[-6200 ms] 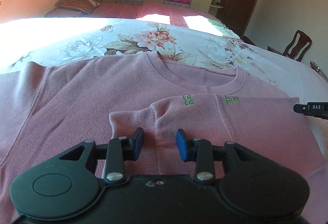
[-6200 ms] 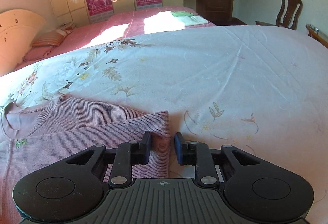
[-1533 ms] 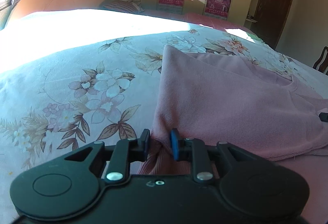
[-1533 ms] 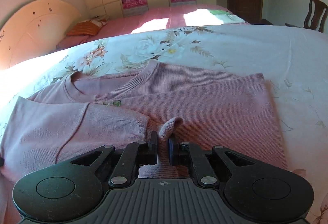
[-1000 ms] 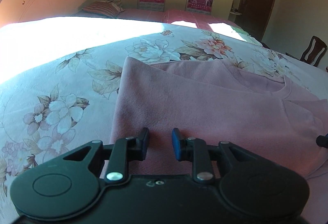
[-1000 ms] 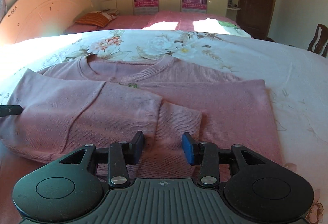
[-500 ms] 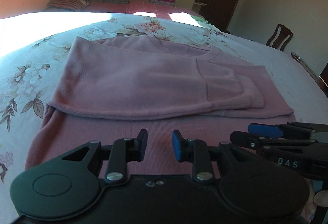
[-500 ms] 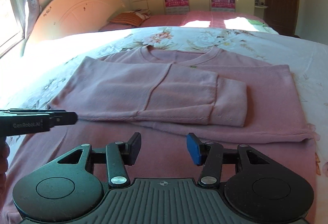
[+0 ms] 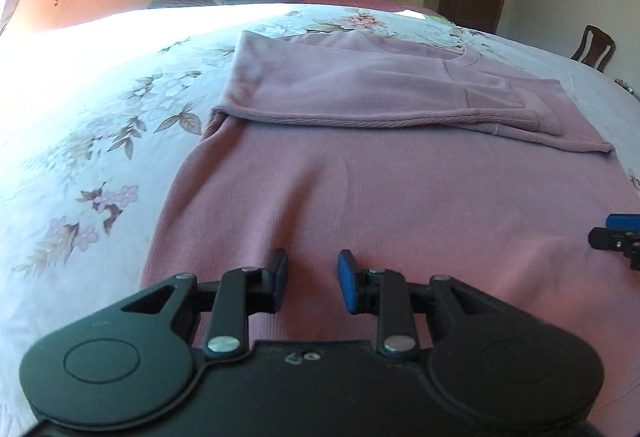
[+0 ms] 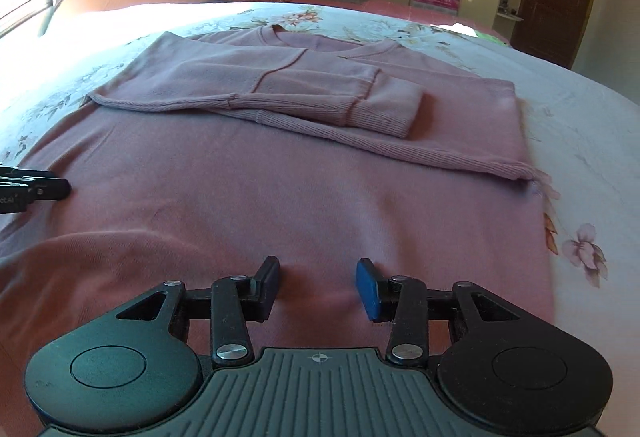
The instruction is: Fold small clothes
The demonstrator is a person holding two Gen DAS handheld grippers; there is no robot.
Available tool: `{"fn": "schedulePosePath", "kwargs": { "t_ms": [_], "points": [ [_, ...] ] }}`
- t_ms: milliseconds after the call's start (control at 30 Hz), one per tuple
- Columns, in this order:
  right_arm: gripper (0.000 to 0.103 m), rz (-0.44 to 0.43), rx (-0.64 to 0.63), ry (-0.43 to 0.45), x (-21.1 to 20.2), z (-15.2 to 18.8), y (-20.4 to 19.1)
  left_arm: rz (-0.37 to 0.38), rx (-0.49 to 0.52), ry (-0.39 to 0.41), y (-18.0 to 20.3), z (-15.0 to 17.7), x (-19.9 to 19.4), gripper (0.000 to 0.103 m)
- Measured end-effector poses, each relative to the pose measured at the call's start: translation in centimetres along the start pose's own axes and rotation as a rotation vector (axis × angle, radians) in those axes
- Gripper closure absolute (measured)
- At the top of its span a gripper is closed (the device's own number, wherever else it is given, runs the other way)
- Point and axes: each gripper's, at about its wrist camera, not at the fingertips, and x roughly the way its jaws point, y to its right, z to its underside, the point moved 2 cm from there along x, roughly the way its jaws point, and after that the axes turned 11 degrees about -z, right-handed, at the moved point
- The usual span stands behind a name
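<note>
In the left wrist view, the pink sweater (image 9: 400,197) lay flat on the floral bedspread (image 9: 100,141), its neckline at the far end and its hem end nearest the camera, so its long axis ran near to far, straight away from the tool. Both sleeves (image 9: 360,105) were already folded across the chest as a band running left to right. The left gripper (image 9: 312,283) hung over the near part of the body panel, toward its left side, its jaws a little apart and opening with only flat cloth beneath them, nothing pinched. The right gripper (image 9: 616,237) showed at the right edge, level with it. In the right wrist view, the sweater (image 10: 320,189) again stretched away from the camera, the folded sleeves (image 10: 320,97) crossing it at the far end. The right gripper (image 10: 318,287) stood over the near right part of the panel, jaws apart and closing, empty between. The left gripper (image 10: 36,191) poked in at the left edge. Judging from this, each hand was nearest its own hem corner, and the fold would likely carry the near end toward the far neckline.
</note>
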Motion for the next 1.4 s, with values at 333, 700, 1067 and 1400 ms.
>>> {"fn": "schedulePosePath", "kwargs": {
  "t_ms": [333,700,1067,1400],
  "points": [
    [0.062,-0.107,0.012,0.051,-1.1,0.0,-9.0,0.197,0.092,0.015,4.4,1.8,-4.0,0.072],
    [0.062,-0.006,0.045,-0.055,-4.4,7.0,-8.5,0.194,0.060,0.001,-1.5,7.1,-6.2,0.070],
    [0.062,0.008,0.074,-0.023,-6.2,7.3,-10.8,0.178,0.056,0.010,-1.5,8.5,-8.7,0.067],
    [0.062,0.055,0.063,-0.043,-8.0,10.9,-10.5,0.143,0.079,0.024,-3.0,9.7,-9.1,0.066]
  ]
}}
